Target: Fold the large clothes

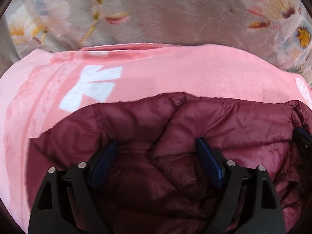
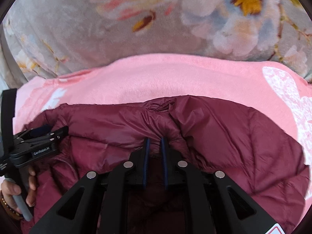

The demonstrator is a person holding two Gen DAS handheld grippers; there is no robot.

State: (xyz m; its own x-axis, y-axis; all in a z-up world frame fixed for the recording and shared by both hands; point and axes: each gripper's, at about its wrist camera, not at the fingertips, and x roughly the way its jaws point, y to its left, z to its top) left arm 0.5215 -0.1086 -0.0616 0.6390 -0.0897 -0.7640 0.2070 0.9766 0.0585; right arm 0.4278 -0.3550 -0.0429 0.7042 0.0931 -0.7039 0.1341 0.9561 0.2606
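A maroon puffer jacket (image 1: 234, 120) (image 2: 224, 136) lies folded on a pink blanket, its rounded far edge pointing away from me. My left gripper (image 1: 157, 142) hovers over the jacket's near part with its jaws wide apart; puffy fabric lies between the blue pads, which do not press it. From the right wrist view the left gripper (image 2: 48, 131) sits at the jacket's left edge, held by a hand (image 2: 11, 191). My right gripper (image 2: 155, 140) has its jaws nearly together, pinching a fold of the jacket, with creases running into its tips. Its black tip (image 1: 301, 139) shows at the jacket's right edge.
The pink blanket (image 1: 175, 72) (image 2: 156, 78) with white prints spreads under and beyond the jacket on all sides. Farther back lies a grey plush cover (image 1: 156, 9) (image 2: 58, 29) printed with large flowers.
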